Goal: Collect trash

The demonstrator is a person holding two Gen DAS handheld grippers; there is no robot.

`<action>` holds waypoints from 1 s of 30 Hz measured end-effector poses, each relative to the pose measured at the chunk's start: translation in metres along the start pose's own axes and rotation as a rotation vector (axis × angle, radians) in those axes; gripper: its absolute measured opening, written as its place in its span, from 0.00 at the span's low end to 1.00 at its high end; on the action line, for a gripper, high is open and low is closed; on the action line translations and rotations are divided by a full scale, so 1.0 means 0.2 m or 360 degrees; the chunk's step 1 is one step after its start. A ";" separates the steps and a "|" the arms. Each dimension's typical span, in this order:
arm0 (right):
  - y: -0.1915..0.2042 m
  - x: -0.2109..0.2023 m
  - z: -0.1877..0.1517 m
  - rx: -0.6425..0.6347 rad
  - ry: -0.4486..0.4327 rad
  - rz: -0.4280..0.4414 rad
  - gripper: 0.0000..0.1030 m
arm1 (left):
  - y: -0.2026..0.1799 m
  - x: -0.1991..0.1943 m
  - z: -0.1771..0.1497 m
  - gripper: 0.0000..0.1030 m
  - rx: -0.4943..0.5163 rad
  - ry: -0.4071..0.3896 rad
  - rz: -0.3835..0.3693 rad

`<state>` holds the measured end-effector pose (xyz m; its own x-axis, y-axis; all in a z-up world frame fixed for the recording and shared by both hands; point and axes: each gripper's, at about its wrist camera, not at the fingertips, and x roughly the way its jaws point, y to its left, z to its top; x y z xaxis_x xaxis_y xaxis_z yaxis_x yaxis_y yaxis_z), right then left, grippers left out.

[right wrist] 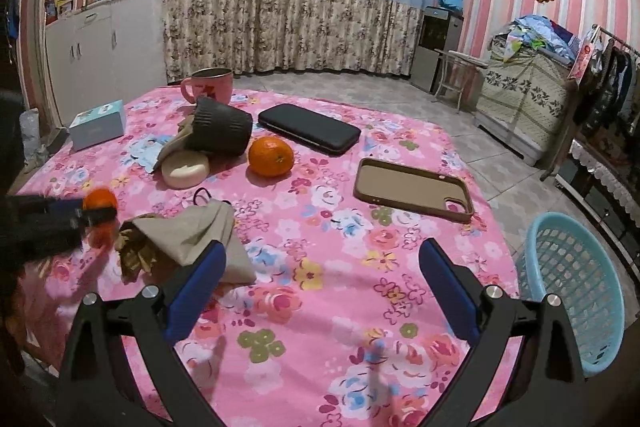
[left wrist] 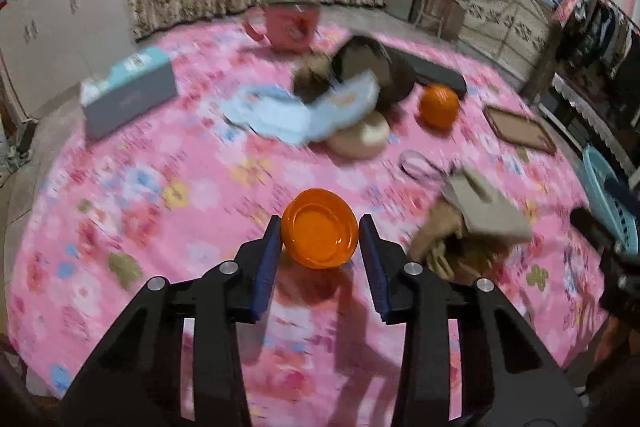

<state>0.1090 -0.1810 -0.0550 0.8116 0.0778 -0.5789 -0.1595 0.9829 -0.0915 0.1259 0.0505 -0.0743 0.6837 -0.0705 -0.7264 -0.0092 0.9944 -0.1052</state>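
My left gripper [left wrist: 320, 227] is shut on a small orange plastic cup [left wrist: 319, 234] and holds it on its side above the pink flowered tablecloth [left wrist: 160, 227]. It also shows in the right wrist view [right wrist: 100, 201] at the far left. My right gripper [right wrist: 322, 255] is open and empty over the cloth. A crumpled brown paper wad under a beige cloth [right wrist: 192, 239] lies just left of its left finger. A light blue wrapper [left wrist: 304, 111] lies by a tipped dark cup [right wrist: 220, 127]. A light blue basket [right wrist: 576, 291] stands off the table's right edge.
On the table: a pink mug [right wrist: 208, 83], a tissue box [right wrist: 98, 125], an orange [right wrist: 271, 155], a round cream lid [right wrist: 186, 169], a black case [right wrist: 310, 129] and a brown phone case [right wrist: 414, 189]. Cabinets stand left, a clothes rack right.
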 end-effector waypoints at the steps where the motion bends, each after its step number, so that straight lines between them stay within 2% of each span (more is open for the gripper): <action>1: 0.01 0.00 0.00 0.0002 0.0010 0.0022 0.92 | 0.03 -0.02 0.02 0.37 -0.0005 -0.0024 0.0014; 7: 0.11 0.02 -0.03 -0.0081 0.0041 0.0061 0.92 | 0.15 -0.08 0.09 0.37 -0.0031 -0.0092 0.0087; 12: 0.19 0.04 -0.06 -0.0167 0.0068 0.0060 0.92 | 0.20 -0.10 0.12 0.37 -0.0061 -0.0114 0.0087; 17: 0.24 0.12 -0.05 -0.0209 0.0097 0.0022 0.92 | 0.18 -0.11 0.13 0.37 -0.0041 -0.0132 0.0077; 23: 0.26 0.17 -0.02 -0.0243 0.0109 0.0048 0.91 | 0.17 -0.12 0.12 0.37 -0.0037 -0.0142 0.0072; 25: 0.27 0.17 -0.02 -0.0260 0.0108 0.0062 0.83 | 0.18 -0.13 0.12 0.37 -0.0059 -0.0146 0.0063; 27: 0.27 0.18 -0.01 -0.0263 0.0125 0.0095 0.66 | 0.19 -0.13 0.13 0.37 -0.0079 -0.0148 0.0057; 28: 0.27 0.19 -0.01 -0.0261 0.0138 0.0122 0.62 | 0.20 -0.13 0.13 0.36 -0.0086 -0.0149 0.0054; 30: 0.29 0.19 -0.02 -0.0271 0.0151 0.0158 0.45 | 0.19 -0.13 0.13 0.35 -0.0084 -0.0150 0.0051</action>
<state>0.1294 -0.1222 -0.0856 0.7321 0.1488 -0.6647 -0.3349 0.9284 -0.1611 0.1264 0.0930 -0.0428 0.7481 -0.0286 -0.6629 -0.0688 0.9903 -0.1203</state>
